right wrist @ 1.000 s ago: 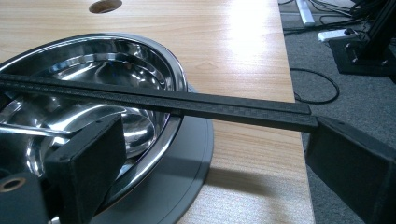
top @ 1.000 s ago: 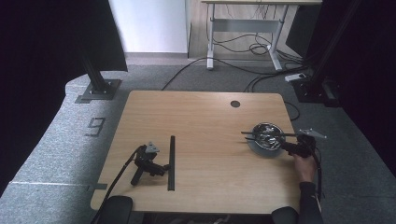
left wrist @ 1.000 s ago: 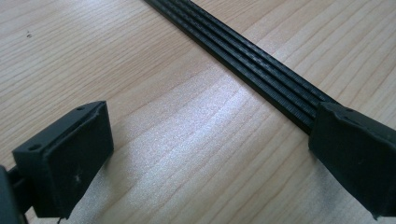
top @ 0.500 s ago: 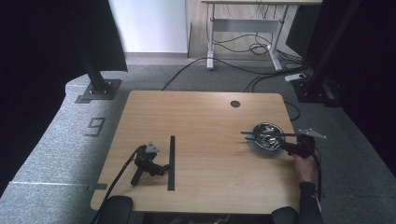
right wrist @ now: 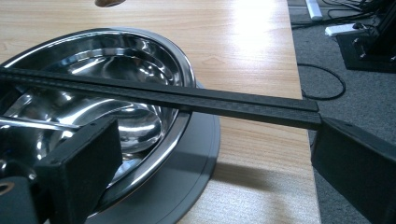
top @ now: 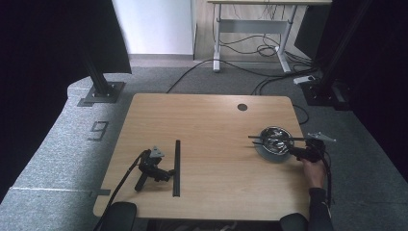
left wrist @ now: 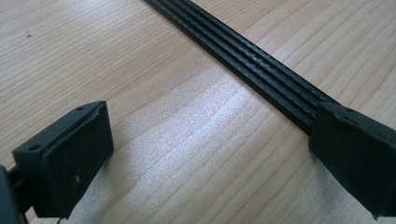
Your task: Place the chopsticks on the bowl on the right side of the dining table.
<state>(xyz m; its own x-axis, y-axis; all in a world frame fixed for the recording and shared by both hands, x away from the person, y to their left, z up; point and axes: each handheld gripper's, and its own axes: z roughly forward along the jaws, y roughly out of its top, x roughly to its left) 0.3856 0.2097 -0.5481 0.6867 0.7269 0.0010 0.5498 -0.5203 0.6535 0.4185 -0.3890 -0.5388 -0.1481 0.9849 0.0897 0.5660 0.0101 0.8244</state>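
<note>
Right gripper (top: pixel 294 150) sits at the right edge of the wooden table (top: pixel 211 115), held by the person's right hand (top: pixel 315 172). Its jaws stand wide apart and have just been opening a bit more; nothing pressed between the pads. In the right gripper view a black ribbed strip (right wrist: pixel 163 95) lies across the rim of a shiny steel bowl (right wrist: pixel 140 60), its near end just beside the right-hand jaw; whether they touch I cannot tell. The bowl rests on a grey round base (right wrist: pixel 196 158). From the high view the same strip (top: pixel 274 138) spans the bowl (top: pixel 275 139) near the table's right side.

Left gripper (top: pixel 155 169) lies on the table at front left, no hand on it, cable trailing off the near edge. Its jaws are also spread wide with bare wood between them. A second black ribbed strip (left wrist: pixel 243 56) lies flat on the table, running up to the right-hand jaw in the left gripper view; in the high view that strip (top: pixel 176 168) sits just beside the left gripper, pointing away from the person.
</note>
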